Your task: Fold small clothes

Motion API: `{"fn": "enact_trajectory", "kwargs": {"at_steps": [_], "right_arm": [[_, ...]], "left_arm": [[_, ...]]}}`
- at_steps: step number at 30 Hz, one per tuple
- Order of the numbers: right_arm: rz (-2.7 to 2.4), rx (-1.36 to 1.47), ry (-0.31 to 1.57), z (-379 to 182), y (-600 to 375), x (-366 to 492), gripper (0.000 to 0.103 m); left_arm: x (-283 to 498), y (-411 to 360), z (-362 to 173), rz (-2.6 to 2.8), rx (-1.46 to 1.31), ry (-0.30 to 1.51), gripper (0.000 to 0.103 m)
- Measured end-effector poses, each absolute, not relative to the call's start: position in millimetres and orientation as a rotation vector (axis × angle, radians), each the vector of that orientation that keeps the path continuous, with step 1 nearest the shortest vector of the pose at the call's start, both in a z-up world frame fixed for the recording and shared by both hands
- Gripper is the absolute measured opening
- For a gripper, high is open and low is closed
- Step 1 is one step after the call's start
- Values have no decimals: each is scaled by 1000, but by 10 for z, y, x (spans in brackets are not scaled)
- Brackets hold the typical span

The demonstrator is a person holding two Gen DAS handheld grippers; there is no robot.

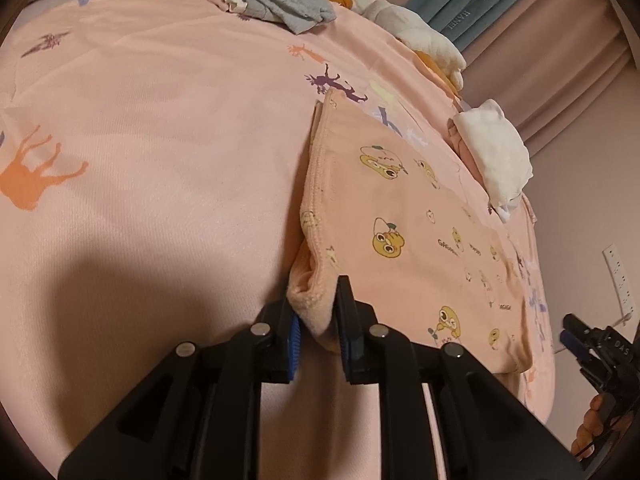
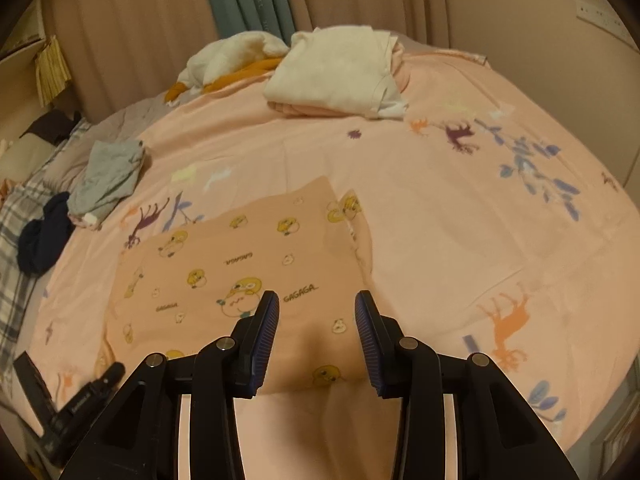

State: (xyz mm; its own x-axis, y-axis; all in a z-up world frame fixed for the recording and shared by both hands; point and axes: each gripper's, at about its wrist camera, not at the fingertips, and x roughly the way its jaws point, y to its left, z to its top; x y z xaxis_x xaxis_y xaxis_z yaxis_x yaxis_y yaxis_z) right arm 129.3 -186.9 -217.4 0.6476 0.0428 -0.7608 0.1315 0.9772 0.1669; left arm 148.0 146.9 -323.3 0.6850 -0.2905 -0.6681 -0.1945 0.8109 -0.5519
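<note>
The little peach garment with yellow cartoon faces [image 2: 240, 272] lies flat on the pink bed sheet [image 1: 160, 140], close to the near edge of the bed. The left claw [image 1: 316, 312] is nearly closed and pinches a bunched-up corner of the garment, right at its thick hem, so the cloth puffs out between the two blue pads. The right claw [image 2: 318, 336] has its pads apart and holds nothing; it hangs over the near edge of the same garment, with peach cloth showing in the gap below it. One thing that can go wrong is that the left claw has only a small bite of cloth. If the hand pulls fast, the corner may slip out and the fold will flop open. Another worry is that the pinch may hold two layers or just one; I cannot tell which from here. If it is just the top layer, the garment will come apart and not fold neatly. The right claw holds nothing, so the far side of the garment is free, and a one-sided pull may drag the whole thing across the sheet and make it crooked. The sheet is soft too, so a low claw may grab it along with the garment. The white folded stack [image 2: 336, 76] and the grey clothes [image 2: 108, 176] sit well apart, so they should be safe from bumps.
</note>
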Motion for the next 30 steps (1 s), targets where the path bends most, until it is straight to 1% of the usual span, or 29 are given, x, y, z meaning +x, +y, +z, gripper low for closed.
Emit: {"fn": "enact_trajectory", "kwargs": {"at_steps": [4,8,10,24,27,29,30], "right_arm": [[-17,232,974,-2474,-1773,1413,39],[5,237,1052,-2689,-1678,1493,39],[6,236,1084,-2789,-1650,1528,39],[27,221,1114,-2861,-1693,1560,41],[30,261,1087,-2759,-1734,1564,41],[28,249,1037,-2667,-1713,1541,41],[34,233,1018,-2625,-1673,1527,41]], "left_arm": [[1476,1459,-3242,-37,-639,818,17],[1470,1437,-3242,-40,-627,798,22],[1471,1441,-3243,-44,-632,791,24],[1458,1425,-3239,-86,-643,761,37],[1458,1443,-3243,-106,-670,746,46],[1453,1435,-3237,-136,-696,723,60],[1457,1417,-3226,-156,-702,715,63]]}}
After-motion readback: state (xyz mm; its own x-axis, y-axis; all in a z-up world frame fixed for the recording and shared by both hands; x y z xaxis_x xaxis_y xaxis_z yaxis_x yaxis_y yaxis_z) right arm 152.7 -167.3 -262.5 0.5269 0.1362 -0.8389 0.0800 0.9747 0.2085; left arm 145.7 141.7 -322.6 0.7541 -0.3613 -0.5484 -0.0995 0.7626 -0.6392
